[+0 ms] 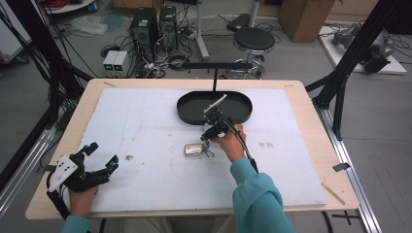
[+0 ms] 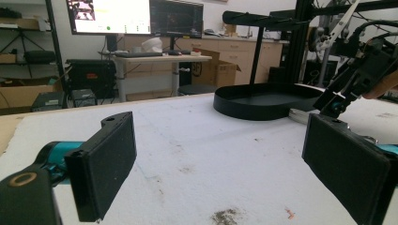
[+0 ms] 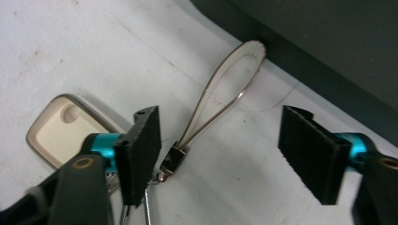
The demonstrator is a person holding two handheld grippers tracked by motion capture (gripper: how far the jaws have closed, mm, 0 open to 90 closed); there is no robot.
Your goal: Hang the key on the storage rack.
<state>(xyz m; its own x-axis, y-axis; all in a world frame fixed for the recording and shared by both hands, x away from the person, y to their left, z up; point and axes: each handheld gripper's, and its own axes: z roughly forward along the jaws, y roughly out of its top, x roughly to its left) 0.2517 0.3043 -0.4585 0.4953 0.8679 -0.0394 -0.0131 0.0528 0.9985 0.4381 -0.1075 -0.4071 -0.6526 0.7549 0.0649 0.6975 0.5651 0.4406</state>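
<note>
A silver-rimmed beige key fob [image 1: 193,149] lies on the white mat in front of the black oval tray [image 1: 189,112]. In the right gripper view the fob [image 3: 63,129] is at the left, and its pale strap loop [image 3: 224,91] runs from a metal clasp [image 3: 171,160] up to the tray's wall [image 3: 300,61]. My right gripper [image 3: 225,150] is open, hovering over the strap with a jaw on either side of it, touching nothing. In the high view it [image 1: 208,137] sits just right of the fob. My left gripper [image 1: 103,153] rests open at the mat's near left corner.
In the left gripper view the open gripper [image 2: 220,136] frames the tray [image 2: 263,101] and the right hand's gripper [image 2: 354,79] beyond. A black T-shaped stand [image 1: 214,73] rises behind the tray. A dark smudge [image 1: 129,157] marks the mat near the left gripper.
</note>
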